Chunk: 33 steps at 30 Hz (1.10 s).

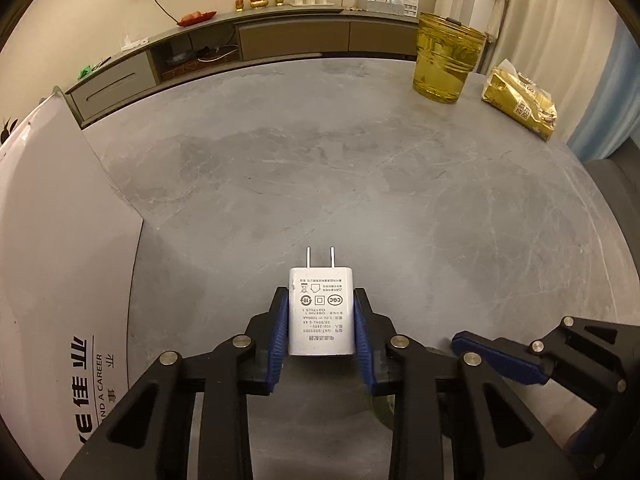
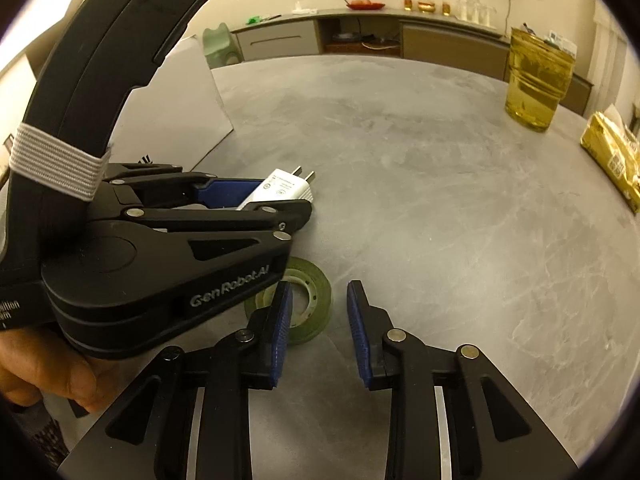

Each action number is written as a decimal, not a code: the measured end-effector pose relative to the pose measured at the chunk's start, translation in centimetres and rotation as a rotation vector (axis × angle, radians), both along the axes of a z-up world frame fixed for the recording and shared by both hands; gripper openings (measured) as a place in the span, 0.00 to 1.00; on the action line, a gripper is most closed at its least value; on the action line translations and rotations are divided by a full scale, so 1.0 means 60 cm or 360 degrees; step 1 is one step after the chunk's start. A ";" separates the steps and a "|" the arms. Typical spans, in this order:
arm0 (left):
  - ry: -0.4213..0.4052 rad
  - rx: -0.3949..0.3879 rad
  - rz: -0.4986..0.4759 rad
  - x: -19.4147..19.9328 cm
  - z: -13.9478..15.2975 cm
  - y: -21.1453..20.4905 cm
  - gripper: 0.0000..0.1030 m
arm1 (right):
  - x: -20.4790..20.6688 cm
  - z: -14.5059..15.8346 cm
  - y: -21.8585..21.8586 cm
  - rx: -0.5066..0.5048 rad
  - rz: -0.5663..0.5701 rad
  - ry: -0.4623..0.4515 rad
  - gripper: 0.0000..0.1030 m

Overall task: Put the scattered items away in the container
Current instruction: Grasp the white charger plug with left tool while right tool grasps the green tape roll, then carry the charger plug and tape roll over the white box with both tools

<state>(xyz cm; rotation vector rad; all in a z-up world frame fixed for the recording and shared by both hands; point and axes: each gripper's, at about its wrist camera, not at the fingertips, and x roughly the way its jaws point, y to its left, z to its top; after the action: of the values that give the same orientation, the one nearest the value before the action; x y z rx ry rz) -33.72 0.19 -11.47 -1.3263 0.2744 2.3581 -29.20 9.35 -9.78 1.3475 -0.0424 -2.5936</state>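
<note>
A white charger plug (image 1: 321, 320) with two metal prongs pointing away sits between the blue pads of my left gripper (image 1: 321, 293), which is shut on its sides low over the grey table. From the right wrist view the same charger (image 2: 290, 190) shows in the left gripper (image 2: 280, 204). A green tape roll (image 2: 320, 312) lies flat on the table. My right gripper (image 2: 320, 286) stands open just above it, its left finger overlapping the roll. The white box (image 1: 60, 240) stands at the left.
A yellow see-through jug (image 1: 444, 64) and a gold packet (image 1: 520, 100) sit at the table's far right. A sideboard (image 1: 280, 36) runs along the back wall. A hand (image 2: 60, 372) holds the left gripper. One of my right gripper's fingers (image 1: 496, 356) shows at lower right.
</note>
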 end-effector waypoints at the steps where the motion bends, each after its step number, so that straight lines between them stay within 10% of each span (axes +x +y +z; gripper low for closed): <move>1: 0.0007 -0.0004 0.0002 0.001 0.000 -0.001 0.31 | 0.003 0.001 -0.003 0.0030 0.0004 0.0003 0.21; 33: 0.0026 0.0156 0.0046 0.168 0.090 -0.087 0.31 | 0.085 0.067 0.035 -0.0134 -0.0108 0.0077 0.14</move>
<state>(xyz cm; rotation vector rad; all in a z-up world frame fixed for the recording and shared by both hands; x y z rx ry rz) -23.64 -5.05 -6.08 -1.2738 0.1434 2.3747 -24.13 11.42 -5.75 1.2757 -0.1905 -2.6468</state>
